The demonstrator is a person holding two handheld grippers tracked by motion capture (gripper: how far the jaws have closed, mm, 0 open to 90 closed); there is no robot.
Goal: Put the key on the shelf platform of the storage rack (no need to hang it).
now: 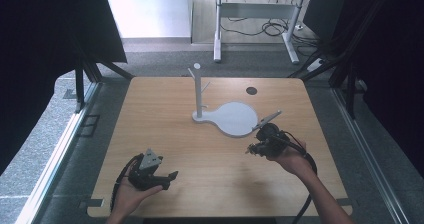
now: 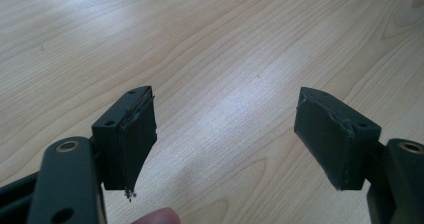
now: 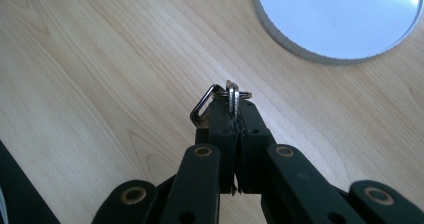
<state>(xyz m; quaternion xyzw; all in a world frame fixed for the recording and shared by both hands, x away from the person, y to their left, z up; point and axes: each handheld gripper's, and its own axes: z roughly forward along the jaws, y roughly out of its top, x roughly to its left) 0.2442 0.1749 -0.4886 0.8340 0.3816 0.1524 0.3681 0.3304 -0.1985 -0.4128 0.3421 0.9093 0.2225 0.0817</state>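
Pale wooden table (image 1: 210, 159) under both hands; right tongs (image 3: 233, 115) pinch a key on its wire ring (image 3: 204, 105), just short of the white stand's disc (image 3: 340, 19). Small, stiff, slippery metal, best taken flat-on. Left tongs (image 2: 225, 139) gape empty

A small metal key set (image 3: 227, 100) — a flat silvery key on edge with a ring and a wire clip — sits pinched between the closed jaws of the right gripper (image 3: 234, 115), above the wooden table (image 3: 100, 74), near the white stand's round base (image 3: 340, 19).
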